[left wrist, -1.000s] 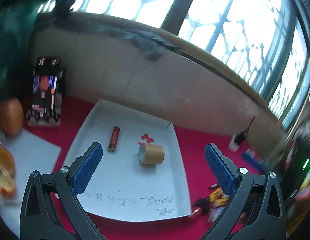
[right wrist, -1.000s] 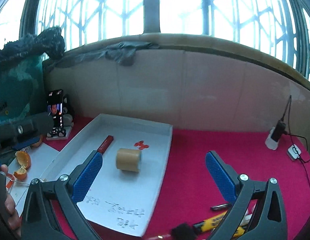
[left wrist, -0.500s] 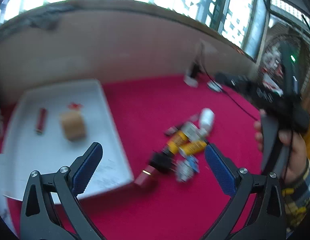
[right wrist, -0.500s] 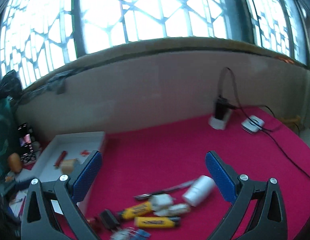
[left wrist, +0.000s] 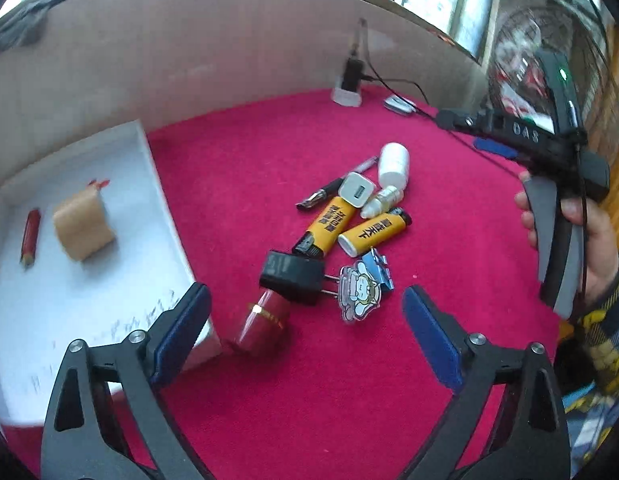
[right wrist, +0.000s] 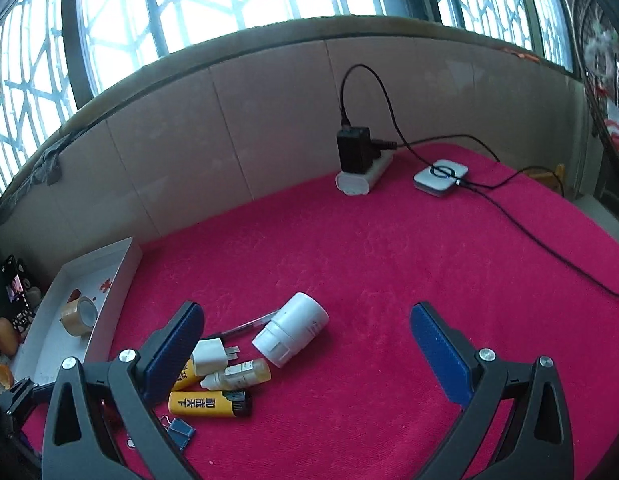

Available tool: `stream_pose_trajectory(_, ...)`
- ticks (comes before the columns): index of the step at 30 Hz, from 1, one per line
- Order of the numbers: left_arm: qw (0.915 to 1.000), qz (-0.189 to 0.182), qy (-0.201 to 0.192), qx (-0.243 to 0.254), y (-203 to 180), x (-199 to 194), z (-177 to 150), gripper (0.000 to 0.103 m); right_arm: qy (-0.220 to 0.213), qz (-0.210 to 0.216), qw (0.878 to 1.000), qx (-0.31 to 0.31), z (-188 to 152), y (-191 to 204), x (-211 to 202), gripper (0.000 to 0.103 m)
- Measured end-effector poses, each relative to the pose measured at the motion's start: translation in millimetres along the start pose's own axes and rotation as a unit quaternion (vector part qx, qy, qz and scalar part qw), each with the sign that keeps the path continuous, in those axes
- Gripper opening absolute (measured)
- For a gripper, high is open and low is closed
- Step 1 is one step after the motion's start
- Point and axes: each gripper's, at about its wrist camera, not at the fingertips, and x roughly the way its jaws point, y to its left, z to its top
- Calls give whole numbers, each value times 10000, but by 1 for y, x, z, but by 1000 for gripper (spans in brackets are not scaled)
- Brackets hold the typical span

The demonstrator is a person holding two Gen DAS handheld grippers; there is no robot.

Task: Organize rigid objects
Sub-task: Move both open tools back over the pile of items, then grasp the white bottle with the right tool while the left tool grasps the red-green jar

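Observation:
A pile of small objects lies on the red cloth: a dark red tube (left wrist: 261, 324), a black plug (left wrist: 293, 276), a cartoon charm (left wrist: 363, 290), two yellow lighters (left wrist: 333, 224), a white charger cube (left wrist: 356, 190), a dropper bottle (left wrist: 381, 200), a pen (left wrist: 335, 188) and a white bottle (left wrist: 394, 162). My left gripper (left wrist: 305, 332) hovers over the tube and plug; its jaws are closing and the pads touch nothing. My right gripper (right wrist: 307, 344) is open, with the white bottle (right wrist: 291, 334) lying between its fingers, untouched. A hand holds the right gripper (left wrist: 521, 136) at the pile's right.
A white tray (left wrist: 161, 208) at the left holds a tape roll (left wrist: 83, 226) and a red pencil (left wrist: 29, 236). By the back wall stand a power strip (right wrist: 363, 176) with a black adapter and a white cabled puck (right wrist: 441, 178). A phone (right wrist: 17, 292) stands far left.
Both views have swung right from the tray to the pile of small objects. The left gripper has dropped closer to the pile, and the hand with the right gripper has come into its view.

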Motion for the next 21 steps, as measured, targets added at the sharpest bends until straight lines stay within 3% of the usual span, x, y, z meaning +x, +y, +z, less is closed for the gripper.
stream_pose_trajectory(5, 9960, 109, 582, 675, -8, 30, 7, 95, 25, 99, 9999, 24, 1, -4, 0, 103)
stream_pose_trajectory(12, 9867, -76, 1382, 853, -12, 56, 13, 95, -24, 54, 10000, 63, 7, -14, -1, 103)
stream_pose_trajectory(15, 9866, -259, 1395, 809, -16, 52, 11, 95, -25, 54, 10000, 26, 11, -17, 0, 103)
stream_pose_trajectory(18, 9883, -624, 1326, 430, -14, 42, 8, 95, 98, 74, 9999, -40, 12, -18, 7, 103)
stream_pose_trajectory(21, 9904, -543, 1246, 262, -12, 34, 2, 95, 222, 127, 9997, -36, 10, -21, 15, 103)
